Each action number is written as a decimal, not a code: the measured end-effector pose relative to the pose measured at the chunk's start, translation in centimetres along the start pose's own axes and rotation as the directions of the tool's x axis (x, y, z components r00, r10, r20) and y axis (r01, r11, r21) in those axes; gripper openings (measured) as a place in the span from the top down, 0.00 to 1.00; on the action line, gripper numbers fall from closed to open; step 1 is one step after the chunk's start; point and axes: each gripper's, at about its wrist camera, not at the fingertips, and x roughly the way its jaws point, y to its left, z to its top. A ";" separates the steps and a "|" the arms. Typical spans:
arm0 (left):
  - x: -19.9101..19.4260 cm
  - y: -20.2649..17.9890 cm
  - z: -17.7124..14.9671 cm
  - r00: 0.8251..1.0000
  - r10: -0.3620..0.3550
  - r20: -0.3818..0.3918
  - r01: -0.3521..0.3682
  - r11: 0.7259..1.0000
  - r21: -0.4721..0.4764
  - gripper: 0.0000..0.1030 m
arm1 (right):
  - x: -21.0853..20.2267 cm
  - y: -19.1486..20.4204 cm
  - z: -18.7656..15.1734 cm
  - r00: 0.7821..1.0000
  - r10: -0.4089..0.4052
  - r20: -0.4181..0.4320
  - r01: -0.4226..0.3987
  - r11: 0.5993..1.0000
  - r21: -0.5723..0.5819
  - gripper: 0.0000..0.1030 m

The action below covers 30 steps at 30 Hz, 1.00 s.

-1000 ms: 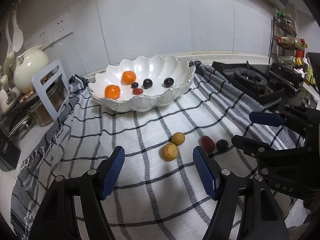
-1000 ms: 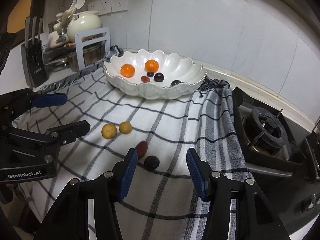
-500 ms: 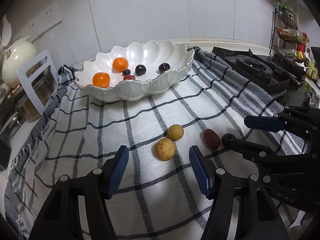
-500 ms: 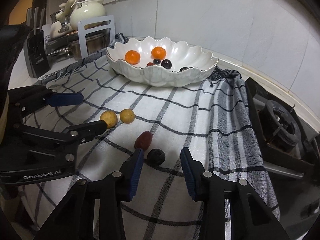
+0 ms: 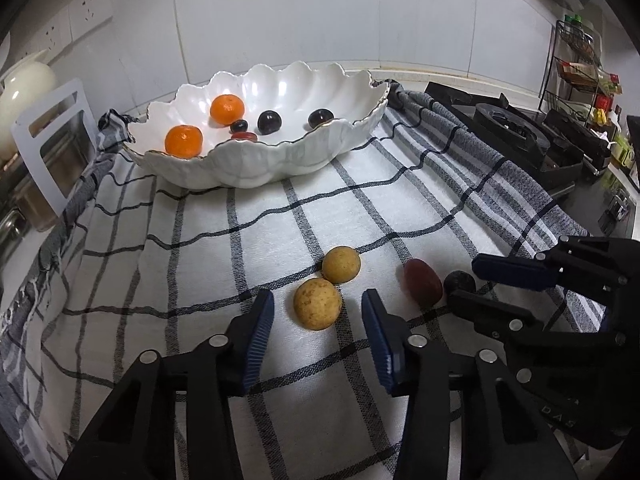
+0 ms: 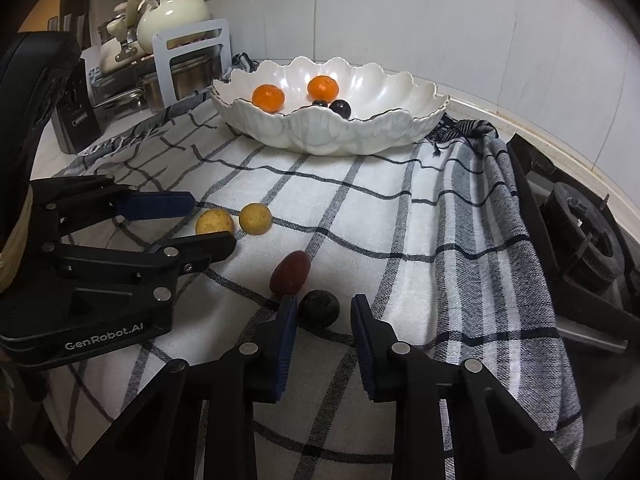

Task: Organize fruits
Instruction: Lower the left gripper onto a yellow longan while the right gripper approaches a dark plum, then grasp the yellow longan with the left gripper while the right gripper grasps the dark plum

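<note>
A white scalloped bowl [image 5: 256,160] at the back of the checked cloth [image 5: 360,208] holds two oranges and a few dark fruits. On the cloth lie two yellow-brown round fruits, a red grape [image 5: 422,286] and a dark round fruit [image 6: 319,307]. My left gripper [image 5: 317,297] straddles the nearer yellow fruit [image 5: 317,308]; its jaws are closing, with gaps on both sides. My right gripper [image 6: 325,300] straddles the dark fruit, its jaws closing, and the pads do not press it. The other yellow fruit [image 5: 341,265] touches the nearer one.
A gas hob [image 5: 516,128] borders the cloth on the right, with a spice rack [image 5: 580,68] behind it. A pot rack with a white holder [image 6: 192,60], a cream kettle [image 6: 172,12] and a black appliance [image 6: 76,112] stand at the left. A tiled wall is behind.
Both grippers have come down and forward onto their fruits, and both pairs of jaws have narrowed. The fruits have not moved.
</note>
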 end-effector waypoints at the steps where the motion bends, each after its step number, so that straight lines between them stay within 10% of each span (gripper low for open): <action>1: 0.1 0.0 0.0 1.000 -0.003 -0.003 0.003 1.000 -0.003 0.59 | 0.1 0.0 0.0 1.000 0.003 -0.002 -0.003 1.000 0.000 0.73; 10: 0.9 0.3 -0.1 0.999 -0.024 -0.032 0.023 0.999 -0.026 0.74 | 0.6 -0.2 0.1 0.999 0.026 -0.019 -0.026 1.000 0.016 0.77; 30: -2.7 -0.2 -0.3 0.999 -0.021 0.026 0.022 0.999 -0.045 0.74 | -2.4 -0.1 0.6 0.998 0.016 0.062 -0.019 0.999 0.042 0.78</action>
